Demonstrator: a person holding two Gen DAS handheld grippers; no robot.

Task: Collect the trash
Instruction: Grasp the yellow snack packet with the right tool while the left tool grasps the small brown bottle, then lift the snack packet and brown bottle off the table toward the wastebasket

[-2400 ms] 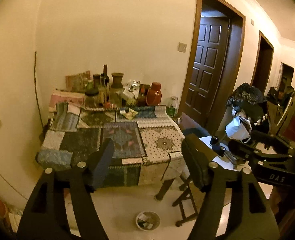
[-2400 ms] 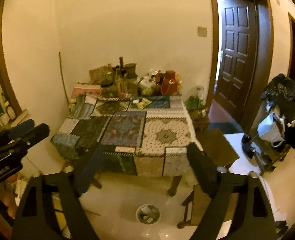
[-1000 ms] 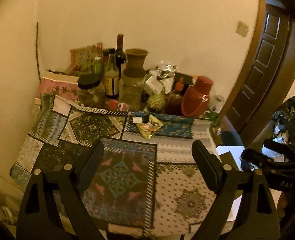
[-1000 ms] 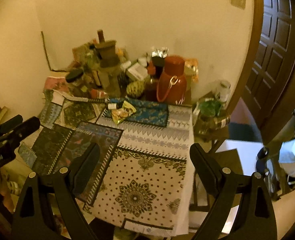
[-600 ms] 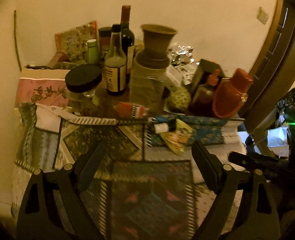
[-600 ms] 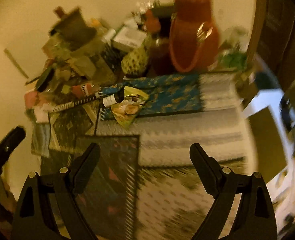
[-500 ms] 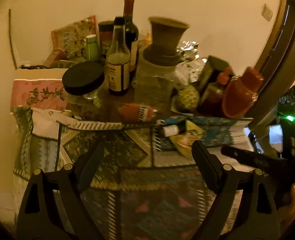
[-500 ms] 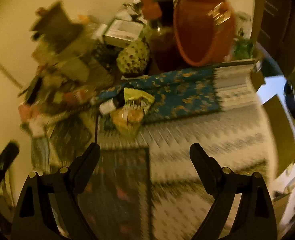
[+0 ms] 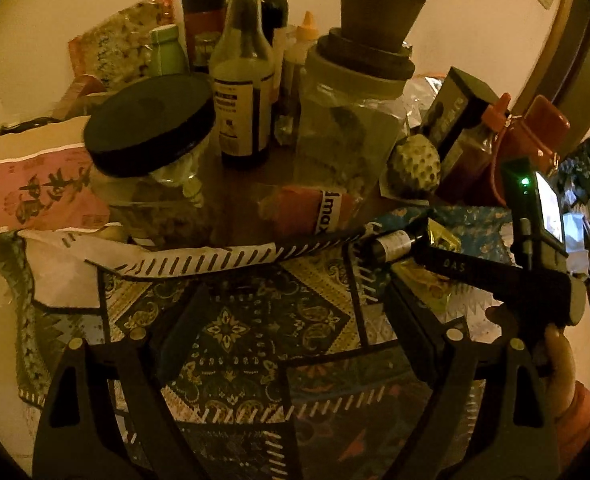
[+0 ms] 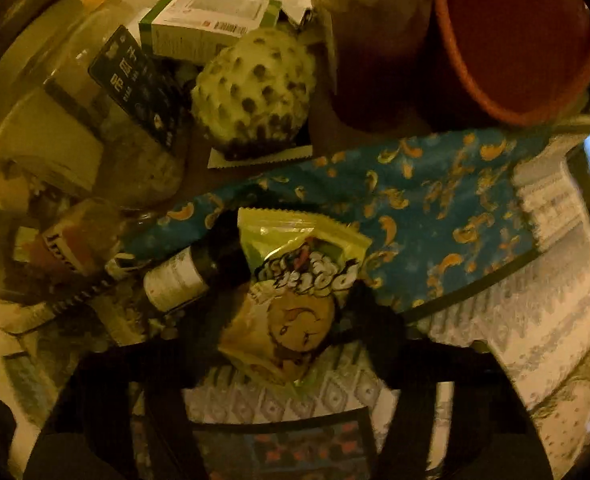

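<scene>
A yellow snack wrapper [image 10: 291, 304] lies flat on the patterned tablecloth [image 10: 435, 200], next to a small dark bottle with a white label [image 10: 183, 276]. My right gripper [image 10: 291, 320] is open, one finger on each side of the wrapper, low over the cloth. In the left wrist view the right gripper [image 9: 427, 256] reaches over the wrapper [image 9: 441, 238] and the small bottle [image 9: 391, 244]. My left gripper [image 9: 295, 312] is open and empty above the cloth, nearer the table's front. A red and white tube [image 9: 315, 208] lies behind.
The back of the table is crowded: a black-lidded jar [image 9: 147, 136], glass bottles [image 9: 243, 80], a large jar with a clay pot on top [image 9: 355, 92], a custard apple [image 10: 255, 88], a red thermos [image 10: 515, 40], boxes [image 10: 211, 28].
Both grippers have moved forward and down from the room's middle to the table. The right gripper has come down around the snack wrapper, still open.
</scene>
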